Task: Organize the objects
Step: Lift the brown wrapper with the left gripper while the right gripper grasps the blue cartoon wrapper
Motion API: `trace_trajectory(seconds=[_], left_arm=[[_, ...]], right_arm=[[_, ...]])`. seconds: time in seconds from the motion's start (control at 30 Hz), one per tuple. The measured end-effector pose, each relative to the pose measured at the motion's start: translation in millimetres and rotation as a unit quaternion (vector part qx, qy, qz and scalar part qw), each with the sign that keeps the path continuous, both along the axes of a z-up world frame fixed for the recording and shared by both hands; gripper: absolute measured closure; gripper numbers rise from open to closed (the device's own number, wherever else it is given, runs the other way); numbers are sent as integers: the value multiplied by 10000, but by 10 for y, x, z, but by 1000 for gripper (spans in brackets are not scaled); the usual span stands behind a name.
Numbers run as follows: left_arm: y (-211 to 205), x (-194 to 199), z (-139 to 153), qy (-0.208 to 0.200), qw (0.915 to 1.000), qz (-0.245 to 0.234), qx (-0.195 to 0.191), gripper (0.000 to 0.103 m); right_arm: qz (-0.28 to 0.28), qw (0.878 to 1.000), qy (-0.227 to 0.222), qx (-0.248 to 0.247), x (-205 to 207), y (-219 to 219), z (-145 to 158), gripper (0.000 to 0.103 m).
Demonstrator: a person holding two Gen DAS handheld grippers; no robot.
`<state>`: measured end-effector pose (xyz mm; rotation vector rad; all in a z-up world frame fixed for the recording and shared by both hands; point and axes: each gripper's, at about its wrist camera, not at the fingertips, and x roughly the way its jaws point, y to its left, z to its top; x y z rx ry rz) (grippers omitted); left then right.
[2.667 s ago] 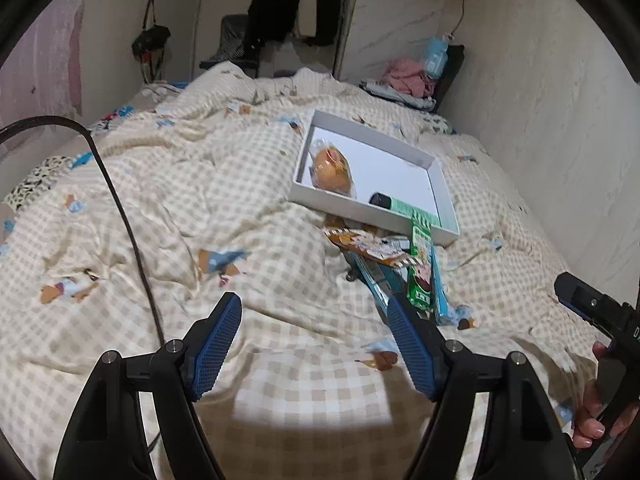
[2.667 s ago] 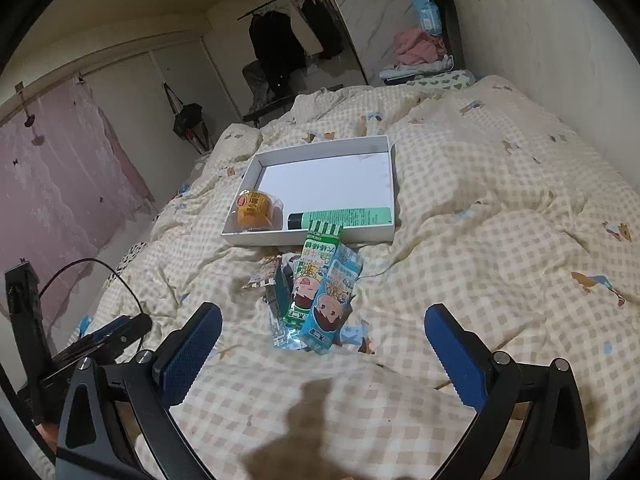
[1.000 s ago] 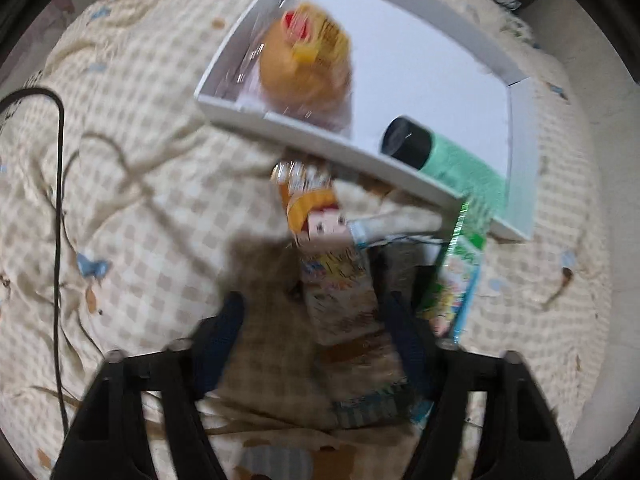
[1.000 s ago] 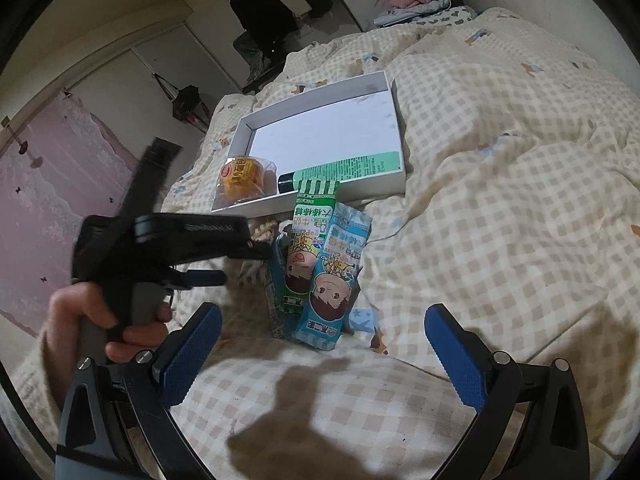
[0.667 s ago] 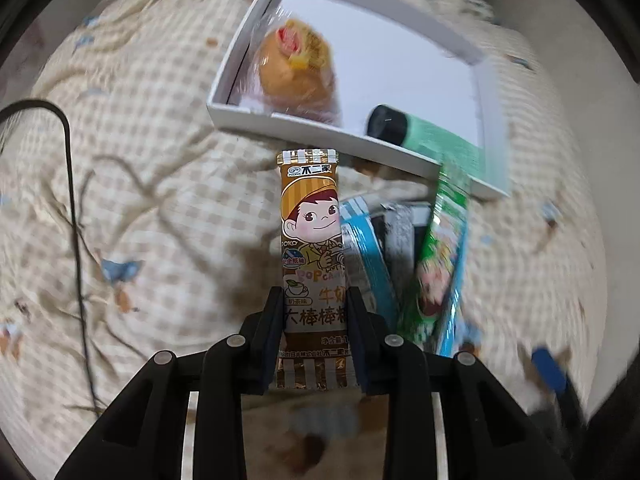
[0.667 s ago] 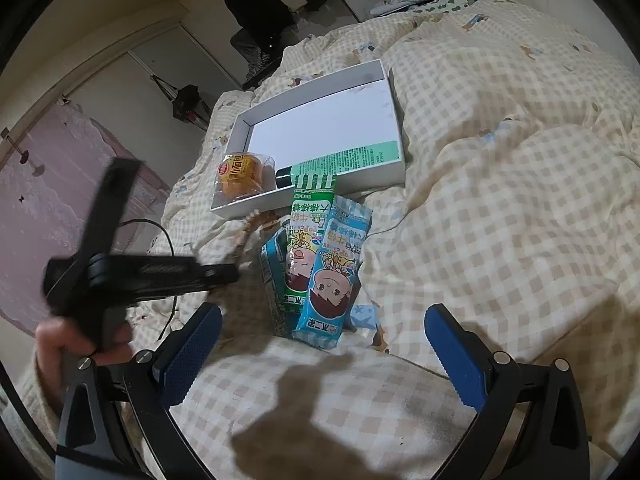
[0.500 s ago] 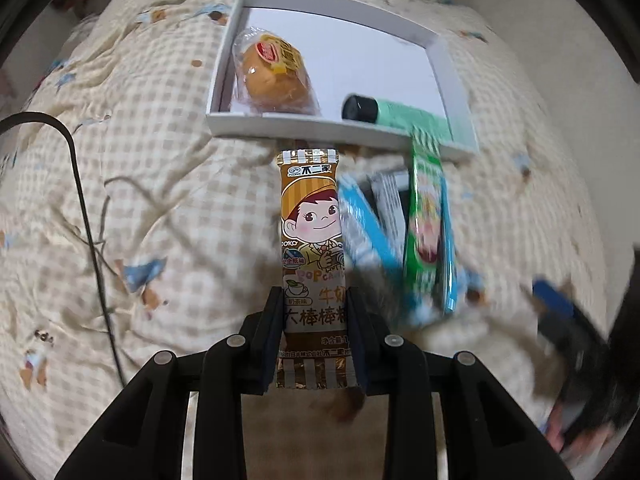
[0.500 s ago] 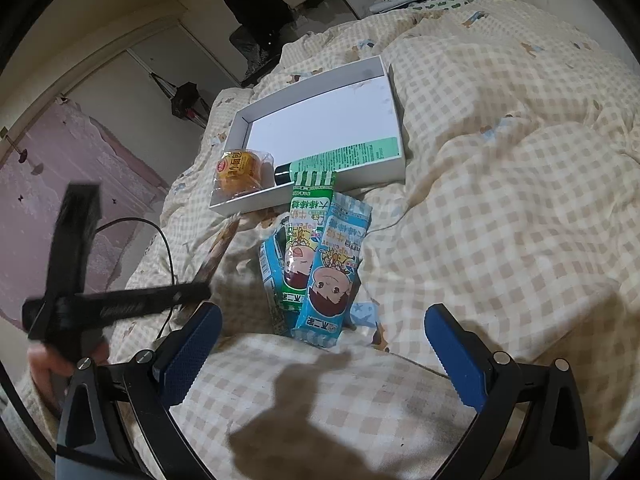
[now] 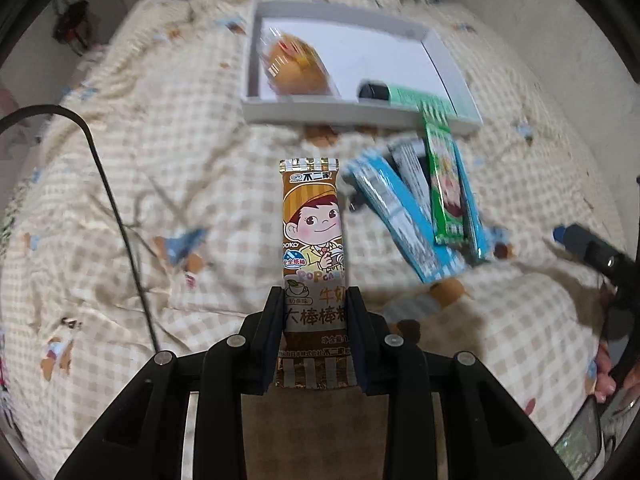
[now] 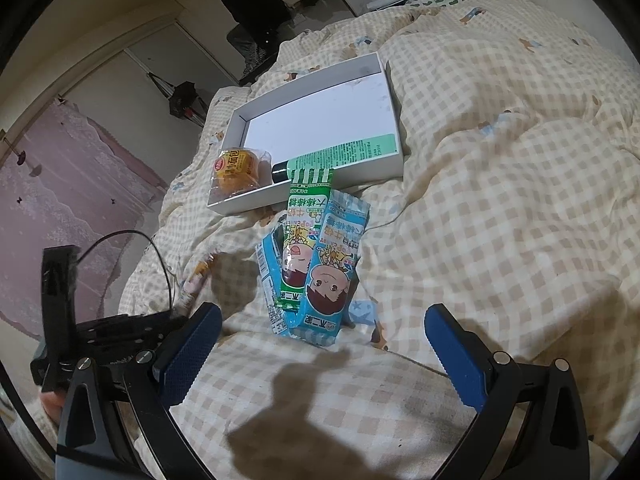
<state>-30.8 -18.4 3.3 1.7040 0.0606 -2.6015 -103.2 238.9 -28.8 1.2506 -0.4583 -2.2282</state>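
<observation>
While pinched low, brown candy packet (image 9: 313,240) juts beyond left hand-held gripper (image 9: 314,312).

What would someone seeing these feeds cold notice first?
The brown candy packet clamped upright in the left tongs, dead centre of the left wrist view. Beyond it, the white box on the checked quilt holds a wrapped bun and green tube, with loose blue and green packets in front.
</observation>
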Motion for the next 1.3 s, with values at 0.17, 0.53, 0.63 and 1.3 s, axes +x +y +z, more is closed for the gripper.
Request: trace_trajectory(seconds=[0.17,0.53,0.63,1.3], left_arm=[[-64,38,225,426,9985,177,309,72],[105,324,557,2404,9705,168,72,72],[129,379,441,2412,9704,64,57,72],[76,496,267,2615,9649,185,144,71]], right_arm=[[7,10000,-30,-15,1,-1,-5,1],[-38,10000,-82,-7,10,9,-11,1],[-48,9999,-94,24,17,6,-10,1],[-50,9955,-416,849,-38,-130,-112,1]])
